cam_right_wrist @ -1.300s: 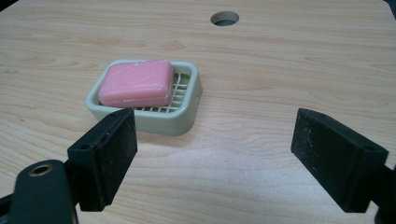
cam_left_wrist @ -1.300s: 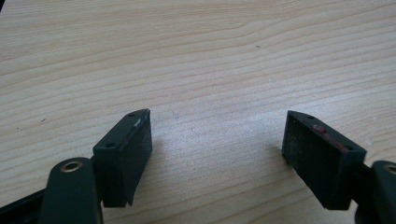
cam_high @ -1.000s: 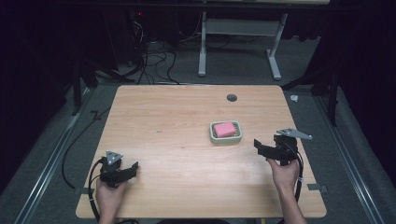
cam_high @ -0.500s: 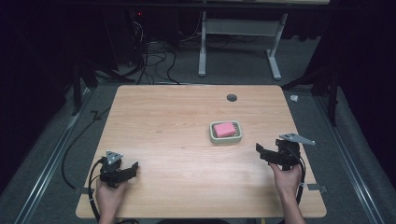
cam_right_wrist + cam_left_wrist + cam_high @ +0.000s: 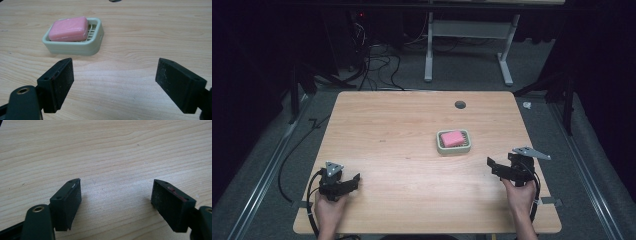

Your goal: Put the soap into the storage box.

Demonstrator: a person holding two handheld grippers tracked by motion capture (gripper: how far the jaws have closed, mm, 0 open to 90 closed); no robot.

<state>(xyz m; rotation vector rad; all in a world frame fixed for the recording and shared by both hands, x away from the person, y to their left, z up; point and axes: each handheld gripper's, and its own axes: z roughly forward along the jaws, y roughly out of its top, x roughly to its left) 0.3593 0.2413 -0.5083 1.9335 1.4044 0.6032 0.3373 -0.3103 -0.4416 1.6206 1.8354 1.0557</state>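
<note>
- On the wooden table (image 5: 402, 150), the right gripper (image 5: 498, 167) has drawn back toward the near edge since a second ago, while the left gripper (image 5: 354, 181) has kept its place.
- Both grippers' jaws stand apart with nothing between them.
- Ahead and left of the right gripper, near but apart, the pink soap bar (image 5: 68, 28) lies in its pale green soap dish (image 5: 96, 41).

Left gripper (image 5: 353, 181) and right gripper (image 5: 490, 165) — both low, level, jaws wide apart.
</note>
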